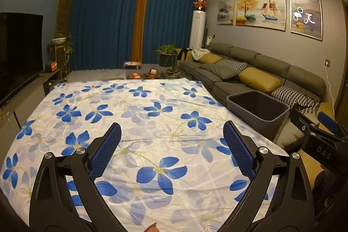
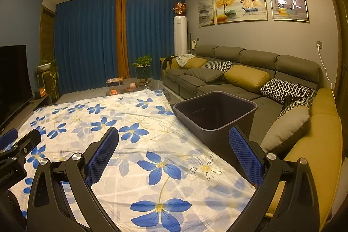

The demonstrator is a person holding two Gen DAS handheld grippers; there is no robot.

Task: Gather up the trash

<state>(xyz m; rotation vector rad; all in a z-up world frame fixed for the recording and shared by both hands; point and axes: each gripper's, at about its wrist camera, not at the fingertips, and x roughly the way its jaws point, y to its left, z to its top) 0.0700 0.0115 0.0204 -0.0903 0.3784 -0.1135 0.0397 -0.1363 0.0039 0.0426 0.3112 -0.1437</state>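
Dark grey bin [image 2: 215, 114], square, open-topped, beside floral cloth [image 2: 134, 145]; left claw [image 1: 171, 145] wide, right claw [image 2: 174, 149] wide

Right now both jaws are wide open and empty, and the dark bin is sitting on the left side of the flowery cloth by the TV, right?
Not quite. The dark bin sits at the right edge of the flowery cloth, next to the sofa, not by the TV; the right wrist view shows it. The rest holds: left gripper and right gripper have open, empty jaws.
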